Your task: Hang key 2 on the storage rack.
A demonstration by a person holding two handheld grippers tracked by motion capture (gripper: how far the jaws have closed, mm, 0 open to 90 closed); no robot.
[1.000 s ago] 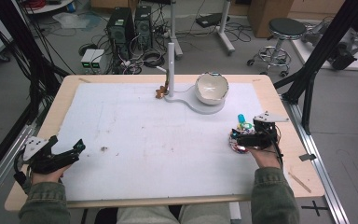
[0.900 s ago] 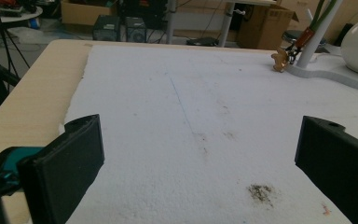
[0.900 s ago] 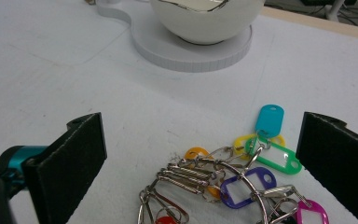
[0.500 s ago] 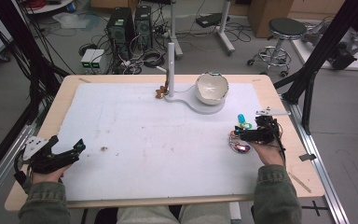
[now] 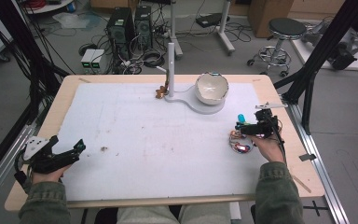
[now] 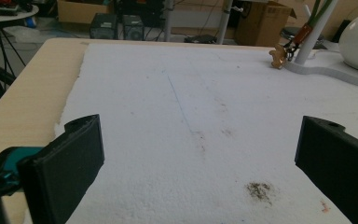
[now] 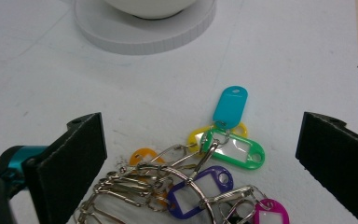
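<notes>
A bunch of key tags (image 5: 240, 143) on metal rings lies on the white mat at the right. In the right gripper view I see a teal tag (image 7: 230, 106), a green tag (image 7: 235, 149), a purple tag (image 7: 200, 186), a pink tag (image 7: 270, 212) and an orange tag (image 7: 142, 156) hooked to silver clips (image 7: 130, 189). My right gripper (image 7: 200, 135) hangs open just above them, jaws wide on either side, holding nothing. In the high view the right gripper (image 5: 244, 127) sits at the bunch's far edge. My left gripper (image 5: 67, 145) rests open near the front left corner, and the left gripper (image 6: 198, 135) is empty.
A white bowl (image 5: 211, 87) stands on a white stand base (image 5: 191, 103) with an upright post (image 5: 170, 65) at the back middle. A small brown piece (image 5: 160, 93) hangs by the post. A brown stain (image 6: 260, 190) marks the mat (image 5: 158, 140). The wooden table edge (image 5: 60, 100) borders it.
My right gripper has shifted slightly toward the back of the table, uncovering more of the key tags. The left gripper has stayed still.
</notes>
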